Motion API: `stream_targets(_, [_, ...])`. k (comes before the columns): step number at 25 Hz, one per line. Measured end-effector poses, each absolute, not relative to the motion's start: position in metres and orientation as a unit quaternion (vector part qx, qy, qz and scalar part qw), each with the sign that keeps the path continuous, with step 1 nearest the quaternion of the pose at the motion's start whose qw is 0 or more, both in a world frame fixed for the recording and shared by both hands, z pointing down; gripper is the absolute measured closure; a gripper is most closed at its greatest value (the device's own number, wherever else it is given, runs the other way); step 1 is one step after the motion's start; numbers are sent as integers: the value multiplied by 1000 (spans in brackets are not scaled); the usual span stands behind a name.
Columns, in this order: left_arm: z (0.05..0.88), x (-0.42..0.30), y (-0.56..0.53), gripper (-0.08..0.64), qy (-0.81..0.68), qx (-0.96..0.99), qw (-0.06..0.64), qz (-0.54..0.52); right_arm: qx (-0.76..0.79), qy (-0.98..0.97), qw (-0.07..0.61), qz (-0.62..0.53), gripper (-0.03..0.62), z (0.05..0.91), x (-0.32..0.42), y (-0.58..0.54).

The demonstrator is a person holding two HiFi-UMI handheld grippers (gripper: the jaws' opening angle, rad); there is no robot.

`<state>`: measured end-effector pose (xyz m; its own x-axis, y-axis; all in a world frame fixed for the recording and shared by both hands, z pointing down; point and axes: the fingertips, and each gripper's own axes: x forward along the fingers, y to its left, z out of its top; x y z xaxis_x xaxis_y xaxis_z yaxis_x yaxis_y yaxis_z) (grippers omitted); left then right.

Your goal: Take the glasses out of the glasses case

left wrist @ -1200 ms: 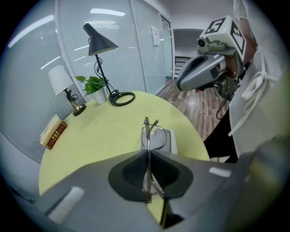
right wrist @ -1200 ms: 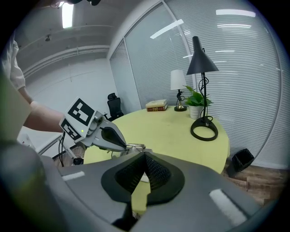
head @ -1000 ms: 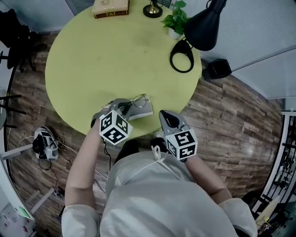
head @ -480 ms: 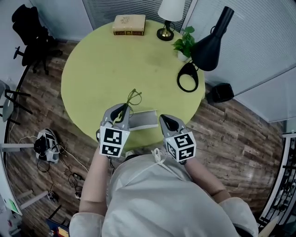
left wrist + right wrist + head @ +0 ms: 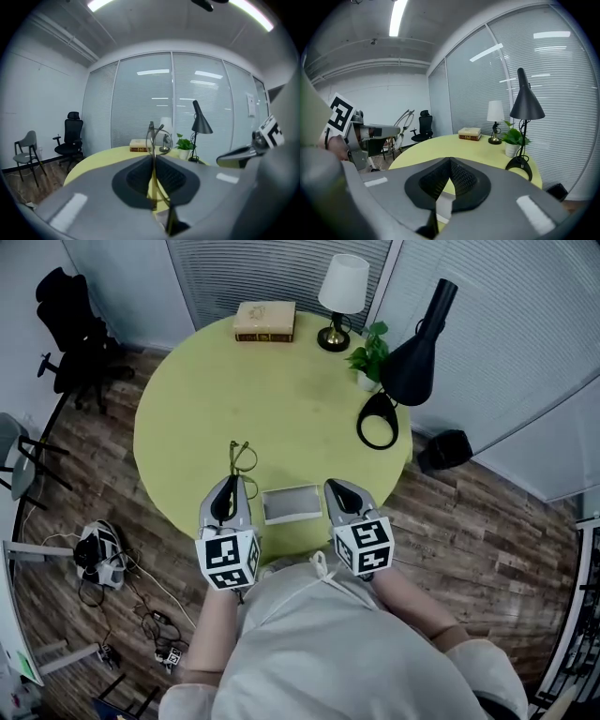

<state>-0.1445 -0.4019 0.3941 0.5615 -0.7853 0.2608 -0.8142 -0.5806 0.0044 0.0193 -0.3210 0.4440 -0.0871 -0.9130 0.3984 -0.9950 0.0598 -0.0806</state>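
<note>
- table (image 5: 187,409), round, yellow-green: a book (image 5: 264,320), a white lamp (image 5: 342,287), a plant (image 5: 372,348) and a black desk lamp (image 5: 417,343) are ranged along its far side, well apart from the work.
- right gripper (image 5: 336,487): the jaws are pressed together with nothing between them. It is held just right of the glasses case (image 5: 292,503).
- left gripper (image 5: 228,484): the jaws are clamped on one thin side arm of the glasses (image 5: 241,457).
- glasses case: laid flat near the table's near edge, between the two grippers. Whether it is open cannot be told from above.
- glasses: already out of the case, carried beyond the left jaws, over the table and left of the case. Judged light, thin-wired and easily bent, with lenses prone to scratches. Best taken gently by a side arm or the bridge, never by the lenses.
- hidden or unclear: part of the gripped arm is covered by the jaws. The hinges are too fine to be made out, and contact with the table cannot be judged.
</note>
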Motion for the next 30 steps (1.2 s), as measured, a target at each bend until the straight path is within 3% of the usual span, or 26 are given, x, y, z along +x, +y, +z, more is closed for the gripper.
stream_targets(30, [414,-125,-392,543,-430,889,59,144,675,-707,132,164,594,440,28,-321])
